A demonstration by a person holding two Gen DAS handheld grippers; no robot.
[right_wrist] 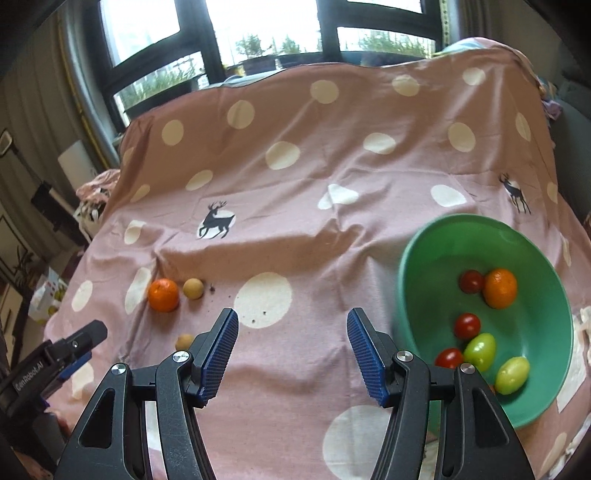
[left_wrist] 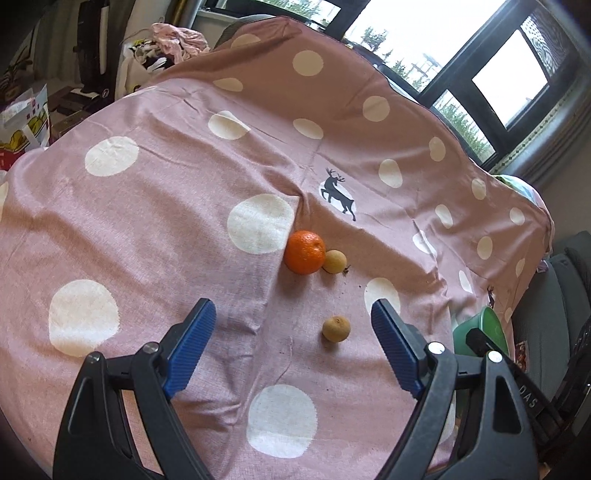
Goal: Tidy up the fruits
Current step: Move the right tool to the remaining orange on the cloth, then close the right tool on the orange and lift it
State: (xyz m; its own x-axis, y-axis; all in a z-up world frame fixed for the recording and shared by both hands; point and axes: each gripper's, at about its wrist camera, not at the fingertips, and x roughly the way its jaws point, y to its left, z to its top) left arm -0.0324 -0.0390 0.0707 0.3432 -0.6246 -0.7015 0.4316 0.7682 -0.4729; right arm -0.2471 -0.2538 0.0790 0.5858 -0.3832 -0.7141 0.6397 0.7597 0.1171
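Soft daylight from blown-out windows [right_wrist: 258, 22], fisheye-bent edges, slightly blurred bowl [right_wrist: 406, 258].

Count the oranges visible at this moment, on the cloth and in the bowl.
2. One orange sits on the pink cloth beside a small tan fruit; the other orange lies in the green bowl. The right tool covers part of the bowl.

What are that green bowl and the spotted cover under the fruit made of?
Green bowl: probably plastic, judging by its smooth, even colour, thin rim and soft sheen. Spotted cover: woven fabric, likely cotton; matte, with creases, folds and visible weave.
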